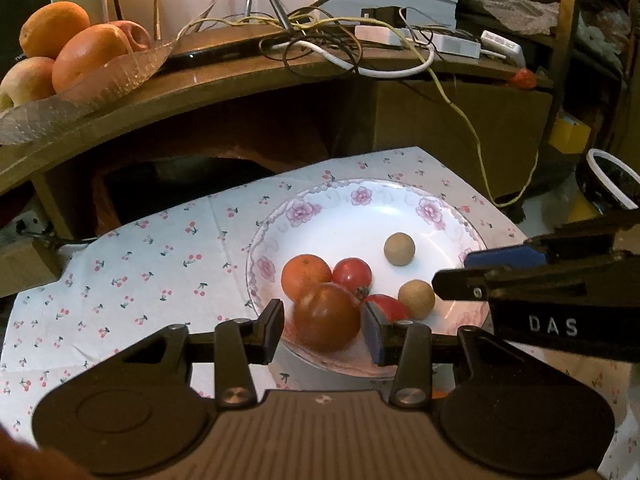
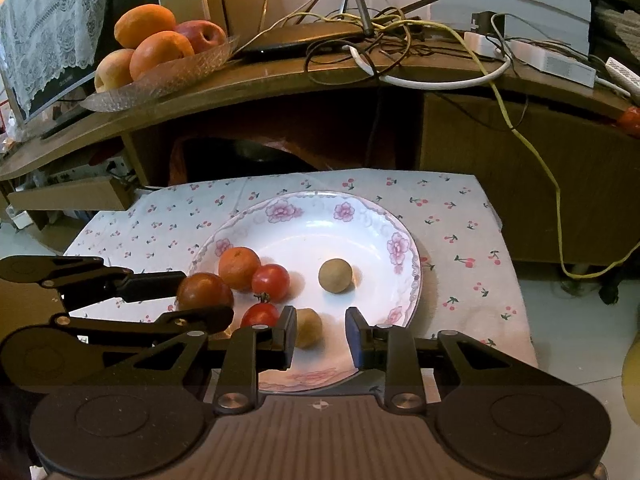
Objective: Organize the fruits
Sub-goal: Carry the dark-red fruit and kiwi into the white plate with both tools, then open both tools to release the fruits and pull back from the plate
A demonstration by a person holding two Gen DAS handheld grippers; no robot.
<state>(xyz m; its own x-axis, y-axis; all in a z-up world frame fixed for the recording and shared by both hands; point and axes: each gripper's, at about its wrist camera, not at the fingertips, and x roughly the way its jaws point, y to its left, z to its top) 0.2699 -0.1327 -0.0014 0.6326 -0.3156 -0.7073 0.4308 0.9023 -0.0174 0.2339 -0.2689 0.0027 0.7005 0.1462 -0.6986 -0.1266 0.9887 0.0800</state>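
Observation:
A floral white plate [image 1: 400,216] [image 2: 360,232] holds several small fruits. My left gripper [image 1: 326,326] is open around a dark red-brown tomato [image 1: 326,316] [image 2: 204,290], fingers on either side with small gaps. Behind it lie a small orange [image 1: 306,276] [image 2: 239,268] and a red tomato [image 1: 352,274] [image 2: 271,282]. Another red tomato [image 1: 390,306] [image 2: 259,315] lies next to my left gripper's right finger. My right gripper [image 2: 320,336] is open over the plate's near part, with a tan longan [image 2: 309,326] [image 1: 416,299] by its left finger. A second longan [image 1: 399,249] [image 2: 335,275] lies mid-plate.
The plate sits on a cherry-print cloth [image 1: 140,272] [image 2: 460,224]. Behind is a wooden shelf [image 2: 280,76] with a glass dish [image 2: 168,76] of oranges and apples, tangled cables [image 2: 400,40] and white boxes. A dark bowl [image 1: 608,184] is at the right.

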